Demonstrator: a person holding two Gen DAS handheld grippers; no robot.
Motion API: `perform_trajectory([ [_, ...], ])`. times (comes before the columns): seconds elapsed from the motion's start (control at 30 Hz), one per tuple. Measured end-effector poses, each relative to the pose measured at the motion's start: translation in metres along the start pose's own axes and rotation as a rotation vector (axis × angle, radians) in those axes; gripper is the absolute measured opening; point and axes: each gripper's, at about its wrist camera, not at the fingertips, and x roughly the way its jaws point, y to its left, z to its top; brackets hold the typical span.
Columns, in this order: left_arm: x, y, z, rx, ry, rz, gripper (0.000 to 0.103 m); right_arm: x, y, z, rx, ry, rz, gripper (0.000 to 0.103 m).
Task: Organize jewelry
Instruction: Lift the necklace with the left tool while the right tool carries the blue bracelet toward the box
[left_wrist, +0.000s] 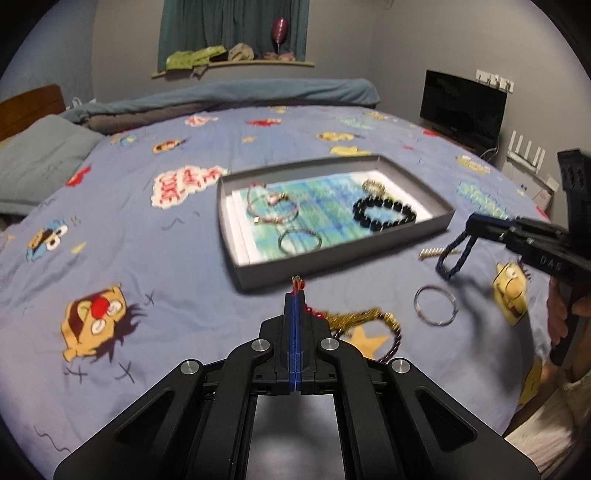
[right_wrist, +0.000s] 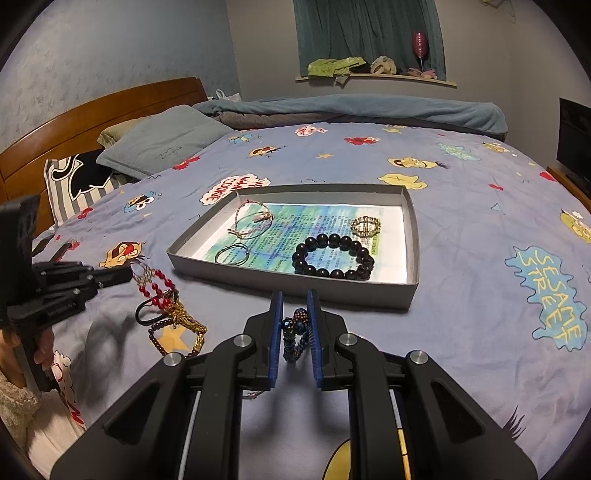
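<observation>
Jewelry tray (left_wrist: 255, 275) lay just ahead of left gripper (left_wrist: 295, 291), its jaws pressed together on red bead string (left_wrist: 310, 310), dark blue beaded bracelet (left_wrist: 452, 258) hung from right gripper (left_wrist: 471, 221) off to the right, "DAS" read on that tool; from right wrist, right gripper (right_wrist: 295, 295) sat narrowly parted around dark blue beaded bracelet (right_wrist: 295, 336), tray (right_wrist: 413, 236) ahead, black bead bracelet (right_wrist: 332, 256) inside, bedsheet (right_wrist: 461, 314) read "SESAME STREET" to the right.
</observation>
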Motion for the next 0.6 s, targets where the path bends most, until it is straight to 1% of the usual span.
perform_trajectory([
  [0.2, -0.012, -0.008, 0.019, 0.036, -0.052, 0.008, 0.001, -0.006, 0.001, 0.011, -0.013, -0.026, 0.001, 0.013],
  [0.43, -0.023, -0.012, 0.044, 0.065, -0.103, 0.034, 0.001, -0.011, 0.005, 0.038, -0.021, -0.067, 0.005, 0.013],
  [0.5, -0.023, -0.012, 0.041, 0.069, -0.088, 0.034, 0.001, -0.011, 0.006, 0.04, -0.023, -0.072, 0.009, 0.013],
  [0.6, -0.01, -0.014, 0.024, 0.105, -0.024, 0.027, 0.001, -0.009, 0.007, 0.037, -0.025, -0.066, 0.016, 0.013],
])
